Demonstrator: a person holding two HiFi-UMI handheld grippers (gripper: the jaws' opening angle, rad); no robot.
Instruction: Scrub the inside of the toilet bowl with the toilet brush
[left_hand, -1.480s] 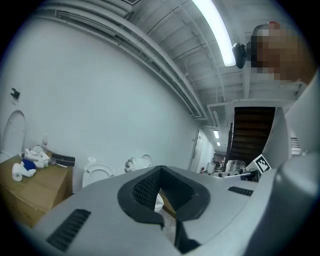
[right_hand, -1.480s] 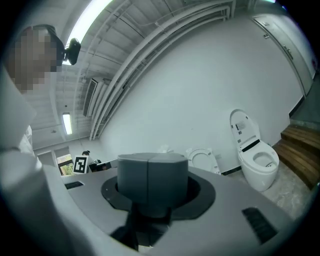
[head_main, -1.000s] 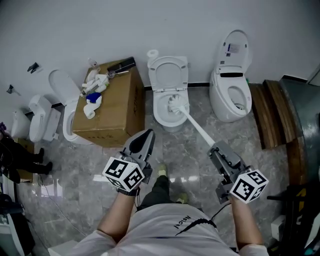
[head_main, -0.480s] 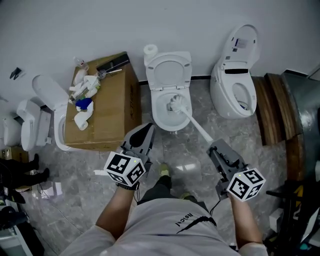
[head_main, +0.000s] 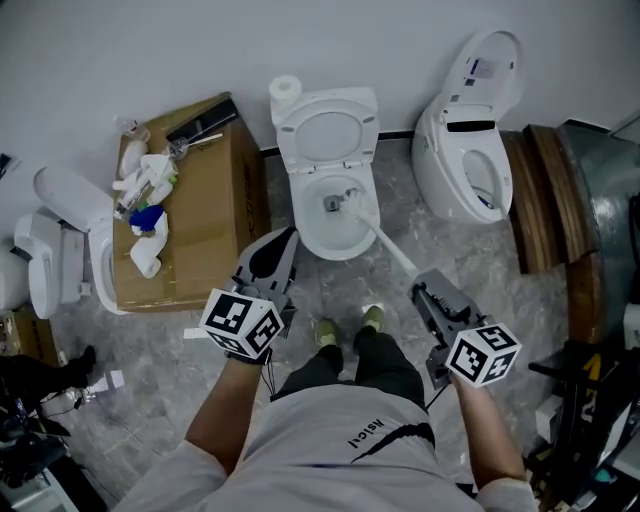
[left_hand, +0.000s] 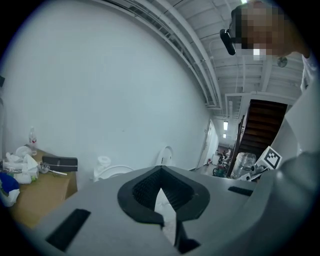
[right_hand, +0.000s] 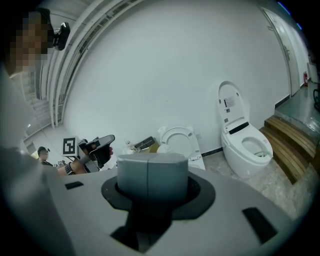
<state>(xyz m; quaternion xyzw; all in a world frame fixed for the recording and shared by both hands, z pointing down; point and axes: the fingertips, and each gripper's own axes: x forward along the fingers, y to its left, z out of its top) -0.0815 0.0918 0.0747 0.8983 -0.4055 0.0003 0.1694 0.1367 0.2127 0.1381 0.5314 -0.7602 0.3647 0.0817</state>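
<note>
Handle of toilet brush (head_main: 385, 245) disappears between right gripper (head_main: 421, 291) jaws.

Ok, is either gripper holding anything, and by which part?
The right gripper holds the white long-handled toilet brush by the top end of its handle, bristle head inside the white ceramic toilet bowl. The left gripper holds nothing.

Lighting is even and diffuse; shadows are faint. The wall (head_main: 150, 50) reads bright without glare. Gripper views show fisheye distortion, dark corners and soft foregrounds.
</note>
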